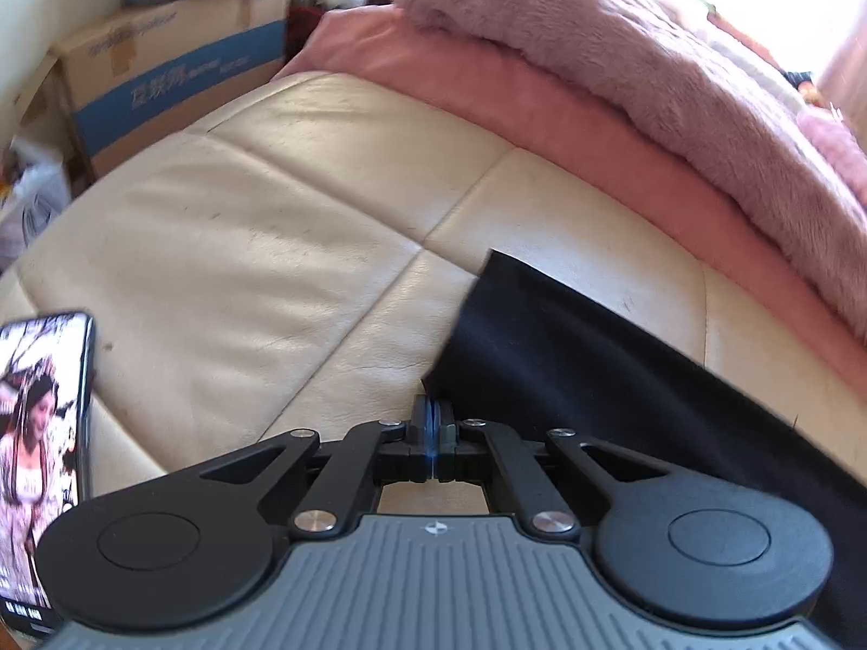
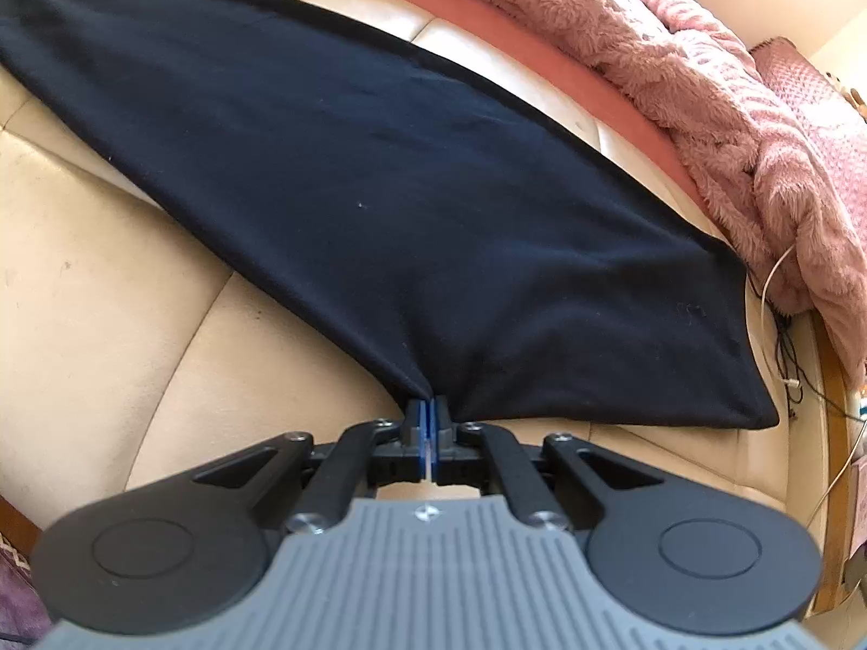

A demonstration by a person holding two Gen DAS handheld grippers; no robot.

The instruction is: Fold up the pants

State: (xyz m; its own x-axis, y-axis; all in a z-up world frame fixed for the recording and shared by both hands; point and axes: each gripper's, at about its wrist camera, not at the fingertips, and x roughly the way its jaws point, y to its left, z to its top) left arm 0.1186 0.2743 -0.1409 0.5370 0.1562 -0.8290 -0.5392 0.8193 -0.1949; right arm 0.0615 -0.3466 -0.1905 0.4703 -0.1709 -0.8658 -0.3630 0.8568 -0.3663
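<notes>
Home, looks like a bedroom or living room: work surface is a worn cream leather cushion (image 1: 260,227) with stitched seams, pink sheet (image 1: 542,124) and fluffy mauve blanket (image 1: 623,54) piled along its far edge, cardboard box (image 1: 179,76) with clutter stacked beside it, plastic bags on the floor, a phone (image 1: 43,455) playing video propped at the side, charger cables (image 2: 785,346) trailing off the edge

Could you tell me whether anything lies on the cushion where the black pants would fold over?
Nothing visible does. Both grippers, left and right, are already shut on the pants. The cream cushion beyond them is bare; the phone lies off to the side, the pink blanket behind.
</notes>
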